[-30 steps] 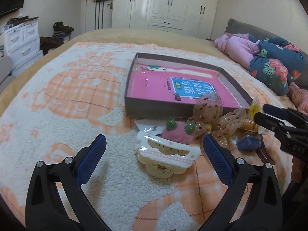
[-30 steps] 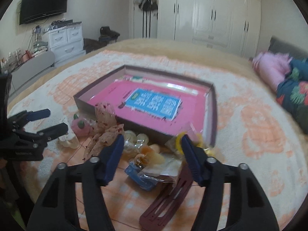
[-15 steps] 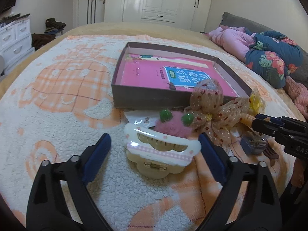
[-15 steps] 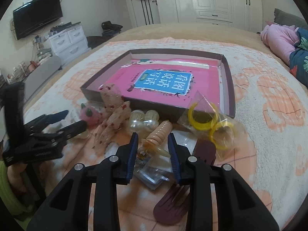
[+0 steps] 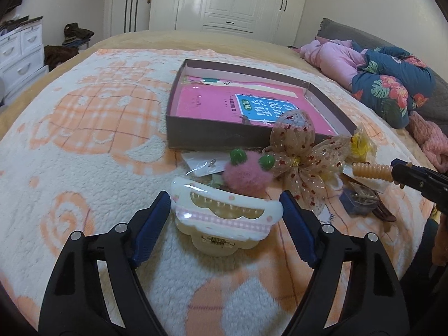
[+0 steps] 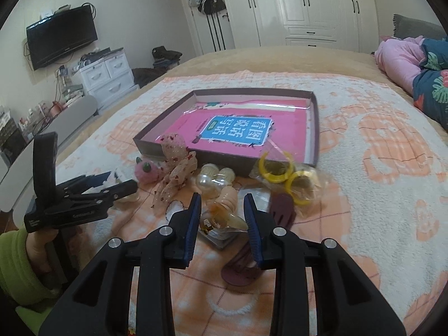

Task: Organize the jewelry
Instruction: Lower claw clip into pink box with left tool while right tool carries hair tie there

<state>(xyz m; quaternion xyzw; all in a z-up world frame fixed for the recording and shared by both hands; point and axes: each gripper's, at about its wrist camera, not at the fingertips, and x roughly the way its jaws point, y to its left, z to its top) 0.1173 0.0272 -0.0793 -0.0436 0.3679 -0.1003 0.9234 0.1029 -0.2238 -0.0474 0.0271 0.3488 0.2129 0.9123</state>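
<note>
A shallow dark box (image 5: 224, 137) with a pink book inside lies on the blanket; it also shows in the right wrist view (image 6: 315, 128). In front of it lie hair accessories. My left gripper (image 5: 225, 211) is open, its blue fingers on either side of a cream hair claw (image 5: 224, 218). My right gripper (image 6: 222, 214) is shut on a ribbed peach hair clip (image 6: 228, 201), held just above the pile; this clip also shows in the left wrist view (image 5: 371, 170).
A pink pompom (image 5: 246, 176), a dotted gauze bow (image 5: 296, 151), pearl clips (image 6: 214, 177), bagged yellow hoops (image 6: 285, 175), a maroon clip (image 6: 282, 207) and a small blue box (image 5: 358, 201) lie around. Pillows (image 5: 392, 84) sit at the far right.
My left gripper moved forward so its fingers flank the cream hair claw. My right gripper closed on the peach clip and lifted it slightly.
</note>
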